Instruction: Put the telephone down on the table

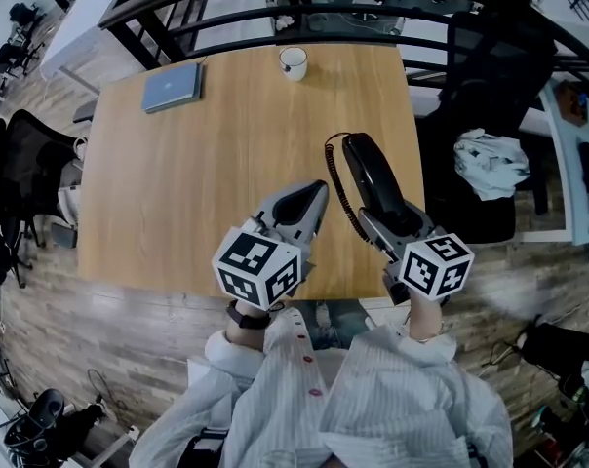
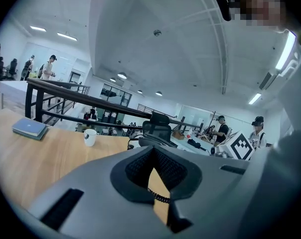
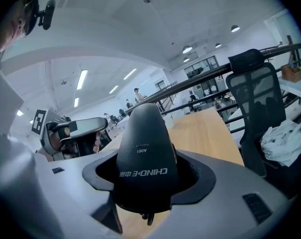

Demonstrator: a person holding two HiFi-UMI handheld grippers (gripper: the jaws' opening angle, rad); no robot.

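Observation:
A black telephone handset [image 1: 373,175] is held over the front right part of the wooden table [image 1: 197,193]. My right gripper [image 1: 397,224] is shut on its lower end. In the right gripper view the handset [image 3: 145,153] fills the space between the jaws of that gripper [image 3: 146,180] and points up and away, clear of the tabletop. Its coiled cord [image 1: 337,191] hangs along its left side. My left gripper [image 1: 312,198] is just left of the handset, shut with nothing in it. The left gripper [image 2: 154,156] shows only the cord [image 2: 160,197] through the gap below its tips.
A white cup [image 1: 293,62] stands at the table's far edge, and a blue-grey notebook [image 1: 173,87] lies at the far left. A black office chair [image 1: 490,76] with a white cloth [image 1: 491,162] stands right of the table. A dark railing [image 1: 275,13] runs behind.

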